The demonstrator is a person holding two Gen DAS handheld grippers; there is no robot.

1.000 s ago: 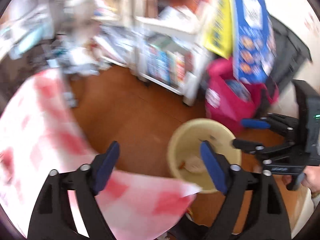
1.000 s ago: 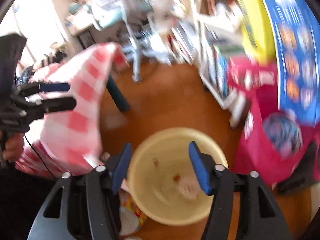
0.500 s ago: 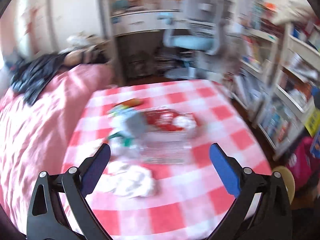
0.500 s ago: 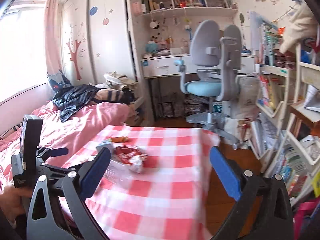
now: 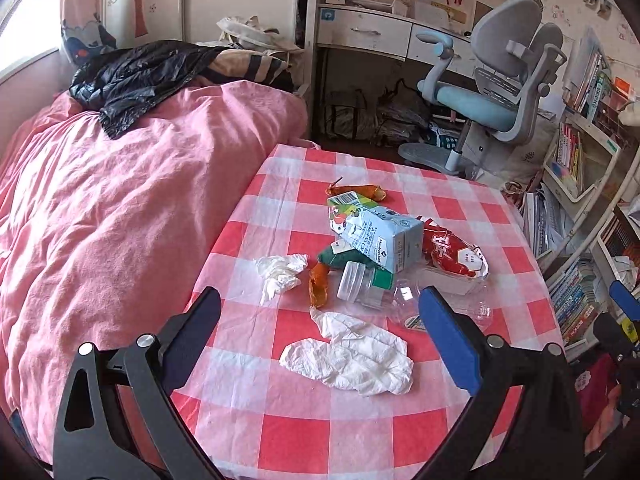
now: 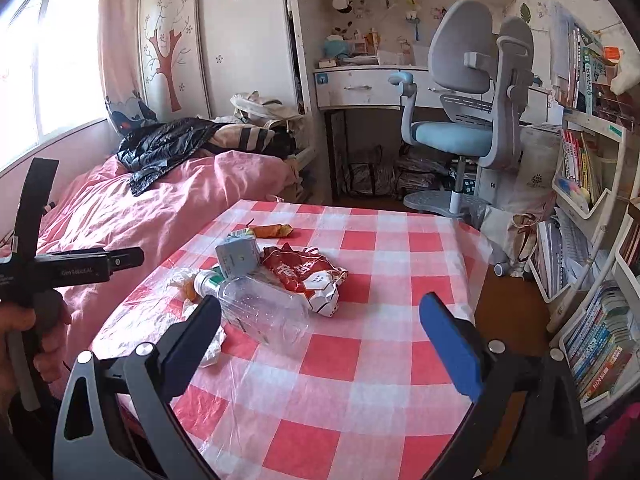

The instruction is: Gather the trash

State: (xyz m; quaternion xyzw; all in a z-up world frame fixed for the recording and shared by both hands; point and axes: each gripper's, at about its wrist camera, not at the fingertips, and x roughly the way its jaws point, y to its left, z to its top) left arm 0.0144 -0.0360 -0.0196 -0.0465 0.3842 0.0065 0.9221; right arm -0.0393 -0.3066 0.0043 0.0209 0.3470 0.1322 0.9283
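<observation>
Trash lies on a red-and-white checked table point(image 5: 472, 208): a blue milk carton point(image 5: 382, 234), a red snack bag point(image 5: 456, 256), a clear plastic bottle point(image 6: 260, 308) on its side, orange wrappers point(image 5: 360, 192), and crumpled white tissues point(image 5: 352, 356). My left gripper point(image 5: 320, 336) is open and empty, hovering above the near tissue. My right gripper point(image 6: 320, 332) is open and empty, above the table just in front of the bottle. The left gripper also shows at the left edge of the right wrist view point(image 6: 80, 266).
A bed with a pink quilt point(image 5: 120, 208) borders the table's left side. A grey-blue desk chair point(image 6: 464, 120) and a white desk point(image 6: 360, 84) stand behind. Bookshelves point(image 6: 592, 264) line the right wall. Wooden floor lies right of the table.
Both grippers have swung up from the yellow bin on the floor to face the table. They opened wider and now hover over the trash.
</observation>
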